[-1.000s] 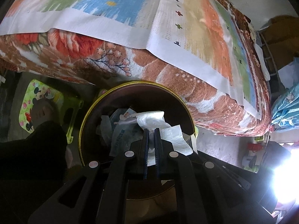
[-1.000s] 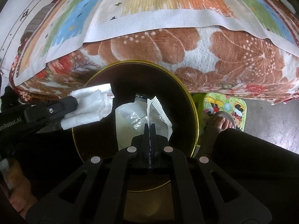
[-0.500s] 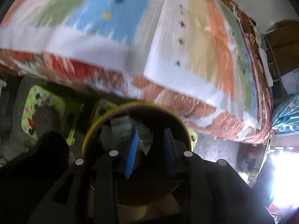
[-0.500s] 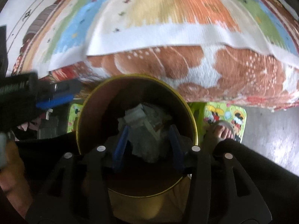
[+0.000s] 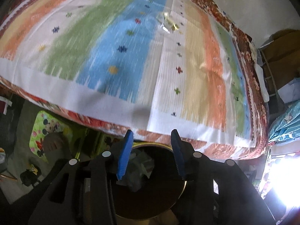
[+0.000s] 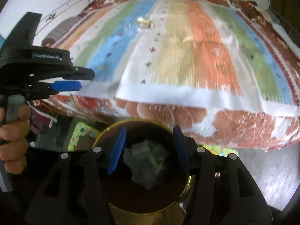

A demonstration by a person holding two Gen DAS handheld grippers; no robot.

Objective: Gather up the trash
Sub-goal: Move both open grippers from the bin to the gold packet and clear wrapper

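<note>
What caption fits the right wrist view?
Open right gripper above a gold-rimmed bin holding crumpled trash, a clear wrapper left on the striped bedspread.

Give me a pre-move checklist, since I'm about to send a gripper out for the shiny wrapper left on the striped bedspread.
1. Left gripper empty with jaws apart: ok.
2. Right gripper empty with jaws apart: ok.
3. Crumpled paper and plastic trash lies inside the round gold-rimmed dark bin: ok.
4. Gold-and-clear shiny wrapper is in sight on the striped bedspread, far side from the bin: ok.
5. Nothing lies on the bedspread between the bin and the wrapper: ok.
6. Wrapper's exact shape and edges for a grip: cannot tell, both views are blurred.
</note>
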